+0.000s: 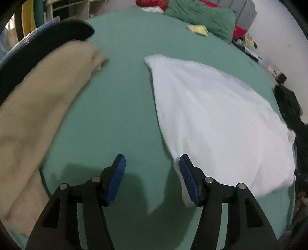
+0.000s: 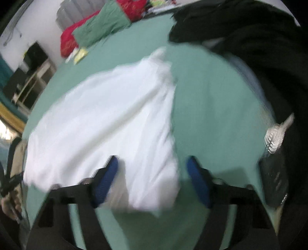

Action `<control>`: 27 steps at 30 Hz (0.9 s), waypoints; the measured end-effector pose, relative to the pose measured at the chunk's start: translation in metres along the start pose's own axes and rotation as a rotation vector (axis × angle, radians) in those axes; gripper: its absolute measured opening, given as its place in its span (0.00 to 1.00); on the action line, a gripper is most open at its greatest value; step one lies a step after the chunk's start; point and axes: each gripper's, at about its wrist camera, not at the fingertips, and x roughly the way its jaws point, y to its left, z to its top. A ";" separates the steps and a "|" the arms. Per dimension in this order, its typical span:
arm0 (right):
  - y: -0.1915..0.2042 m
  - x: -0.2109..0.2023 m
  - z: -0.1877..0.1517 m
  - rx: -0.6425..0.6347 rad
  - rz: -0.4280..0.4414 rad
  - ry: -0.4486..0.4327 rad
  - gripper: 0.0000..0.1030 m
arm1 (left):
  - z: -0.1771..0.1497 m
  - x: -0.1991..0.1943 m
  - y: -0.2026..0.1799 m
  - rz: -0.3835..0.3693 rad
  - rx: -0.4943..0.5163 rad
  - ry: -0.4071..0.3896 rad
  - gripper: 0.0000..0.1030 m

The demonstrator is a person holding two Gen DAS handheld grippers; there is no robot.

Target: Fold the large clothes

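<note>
Two grippers hang over the bed, both tilted down at the sheet. On the left gripper [image 1: 152, 178] the blue pads [image 1: 117, 178] stand well apart with only green sheet showing between them; its right-hand pad sits at the near edge of the white garment [image 1: 217, 123] without pinching it. The right gripper [image 2: 152, 180] also has its pads [image 2: 105, 182] spread, and the near corner of the white garment [image 2: 107, 123] lies in the gap between them, but neither pad presses on the cloth, so it has hold of nothing. That view is blurred, so finer detail of the corner is hard to tell. The white garment lies spread flat on the green bedsheet [image 1: 119, 100], reaching away from the grippers toward the head of the bed. Off to the left side, well apart from it, a beige garment [image 1: 38, 119] lies along the mattress edge. On the right side a heap of dark clothing [image 2: 250, 38] rests on the sheet, with a white hairbrush [image 2: 275, 136] near it. At the far end lie a green pillow [image 1: 202, 17], something red [image 2: 69, 42] beside it, and a small yellow item [image 1: 198, 29].
</note>
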 end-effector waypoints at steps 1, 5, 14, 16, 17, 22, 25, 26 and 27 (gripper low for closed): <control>0.006 0.000 -0.009 -0.021 -0.017 -0.012 0.50 | -0.005 -0.002 -0.005 0.021 0.036 -0.025 0.60; 0.004 -0.003 -0.018 0.009 0.048 -0.012 0.10 | -0.010 0.009 -0.024 0.065 0.130 -0.039 0.49; 0.014 -0.042 -0.033 0.033 0.060 -0.067 0.09 | -0.024 -0.025 -0.020 -0.023 0.065 -0.058 0.00; 0.015 -0.043 -0.036 0.034 0.052 -0.066 0.09 | -0.027 -0.041 -0.020 -0.039 0.056 -0.092 0.00; 0.016 -0.044 -0.039 0.031 0.043 -0.065 0.09 | -0.028 -0.047 -0.019 -0.041 0.050 -0.107 0.00; -0.001 -0.040 -0.059 0.070 0.056 -0.030 0.09 | -0.014 -0.038 -0.018 -0.097 -0.027 -0.109 0.03; 0.002 -0.044 -0.060 0.054 0.040 -0.053 0.10 | -0.016 -0.034 -0.022 -0.123 -0.044 -0.111 0.44; 0.004 -0.044 -0.061 0.043 0.028 -0.058 0.10 | -0.018 -0.033 -0.024 -0.131 -0.033 -0.110 0.62; 0.006 -0.042 -0.062 0.033 0.020 -0.061 0.10 | -0.020 -0.029 -0.029 -0.130 -0.014 -0.102 0.63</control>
